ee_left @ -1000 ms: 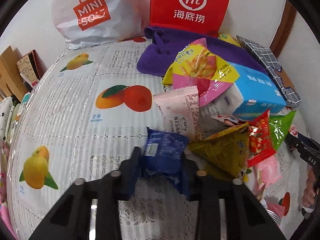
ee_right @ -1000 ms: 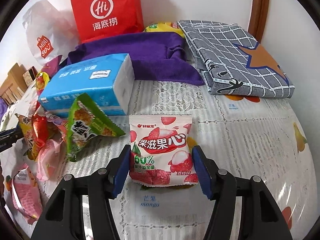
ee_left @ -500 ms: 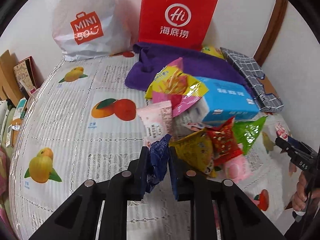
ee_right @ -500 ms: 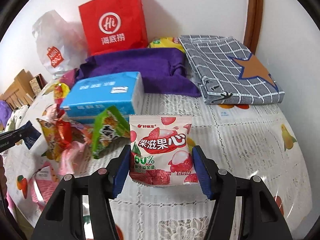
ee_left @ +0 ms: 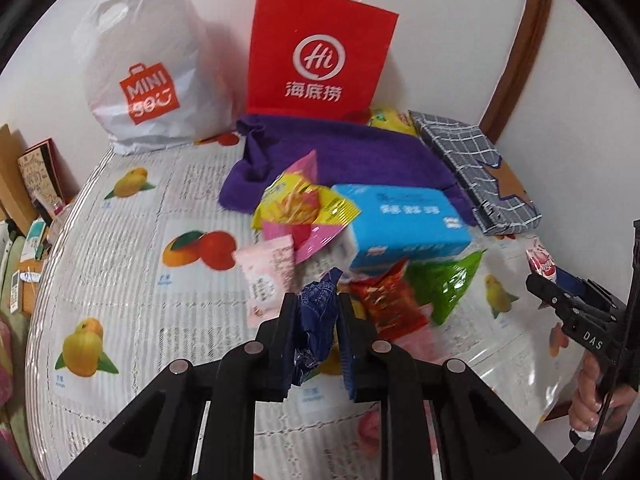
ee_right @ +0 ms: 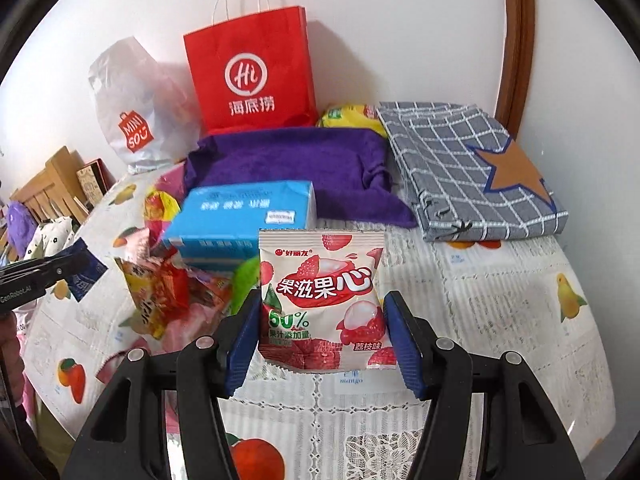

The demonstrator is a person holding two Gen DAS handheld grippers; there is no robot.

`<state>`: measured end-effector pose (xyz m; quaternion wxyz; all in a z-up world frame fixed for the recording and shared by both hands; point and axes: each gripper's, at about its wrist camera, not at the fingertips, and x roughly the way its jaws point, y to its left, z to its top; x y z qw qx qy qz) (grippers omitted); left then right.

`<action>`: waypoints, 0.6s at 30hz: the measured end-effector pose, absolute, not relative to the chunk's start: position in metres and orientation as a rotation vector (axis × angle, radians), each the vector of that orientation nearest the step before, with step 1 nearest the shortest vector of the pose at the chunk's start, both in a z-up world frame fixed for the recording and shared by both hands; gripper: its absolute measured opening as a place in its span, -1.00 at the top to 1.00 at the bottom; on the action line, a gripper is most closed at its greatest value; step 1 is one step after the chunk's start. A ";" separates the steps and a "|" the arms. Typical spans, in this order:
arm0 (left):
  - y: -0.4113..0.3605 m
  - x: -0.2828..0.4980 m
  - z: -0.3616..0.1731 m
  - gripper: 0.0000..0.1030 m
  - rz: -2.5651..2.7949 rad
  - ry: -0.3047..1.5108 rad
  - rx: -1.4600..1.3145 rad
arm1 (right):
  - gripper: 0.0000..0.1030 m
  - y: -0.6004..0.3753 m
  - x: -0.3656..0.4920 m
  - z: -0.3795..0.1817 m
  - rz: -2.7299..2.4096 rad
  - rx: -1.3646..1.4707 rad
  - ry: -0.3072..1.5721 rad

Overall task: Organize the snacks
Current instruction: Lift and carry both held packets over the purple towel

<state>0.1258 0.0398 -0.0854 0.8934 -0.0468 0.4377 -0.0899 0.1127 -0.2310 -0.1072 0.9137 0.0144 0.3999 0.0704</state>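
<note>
Snacks sit in both tools: the left gripper [ee_left: 314, 320] pinches a crumpled dark blue packet [ee_left: 316, 312] tight between its nearly closed jaws, and the right gripper [ee_right: 322, 332] clasps a white and red lychee candy pouch [ee_right: 322, 300] by its two side edges, jaws at a middling width. Both packets hang clear of the tablecloth [ee_left: 132, 264], a white cover printed with fruit. Just beyond the blue packet lies the heap of remaining snacks: a red packet [ee_left: 384, 300], a green triangular packet [ee_left: 448, 284], a pale pink sachet [ee_left: 266, 276], and a yellow and pink chip bag [ee_left: 304, 208] leaning on a blue tissue pack [ee_left: 404, 220]. Behind the heap spreads a purple towel [ee_left: 344, 152], with a folded grey checked cloth [ee_right: 472, 168] bearing a brown star to its right. Against the wall stand a red paper bag [ee_left: 320, 52] and, to its left, a white plastic shopping bag [ee_left: 148, 72]. A small yellow packet [ee_right: 352, 116] peeks out between the red bag and the checked cloth. A person's hand [ee_left: 592, 400] grips the right tool's handle at the edge of the left wrist view.
</note>
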 end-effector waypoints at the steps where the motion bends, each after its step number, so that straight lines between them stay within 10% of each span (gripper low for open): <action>1: 0.036 0.128 -0.081 0.65 -0.193 0.902 -0.093 | -0.17 -0.231 0.113 -0.103 0.147 0.028 0.817; 18: 0.000 0.180 -0.037 0.65 -0.264 0.863 -0.050 | -0.17 -0.228 0.167 -0.057 0.168 0.041 0.786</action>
